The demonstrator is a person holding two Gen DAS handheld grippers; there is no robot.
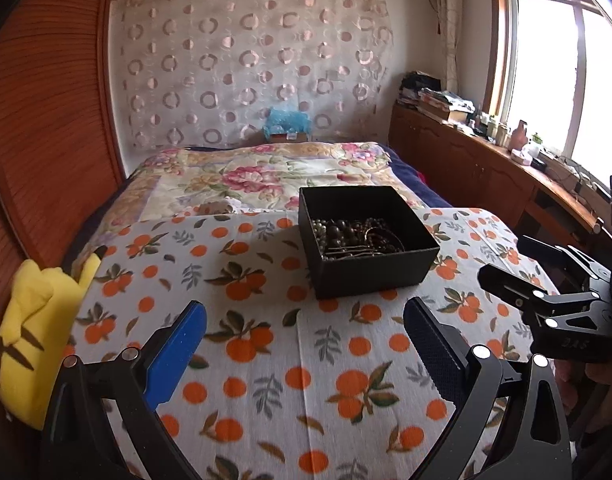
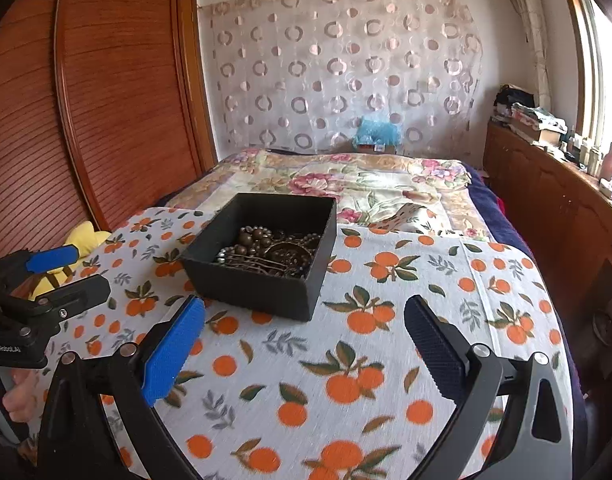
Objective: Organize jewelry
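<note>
Daylight glares from the window (image 1: 554,76); fisheye edges bend, perhaps slightly soft.

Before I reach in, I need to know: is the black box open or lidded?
Open. The black box has no lid on it, and the tangled beads and chains inside show from above.

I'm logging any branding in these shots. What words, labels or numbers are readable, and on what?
"GenRobot.AI": white print on the body of the left gripper, seen in the right wrist view.
Embossed letters on the body of the right gripper, left wrist view: too faint to read.
Small label on the box under the blue plush: too small to read.
</note>
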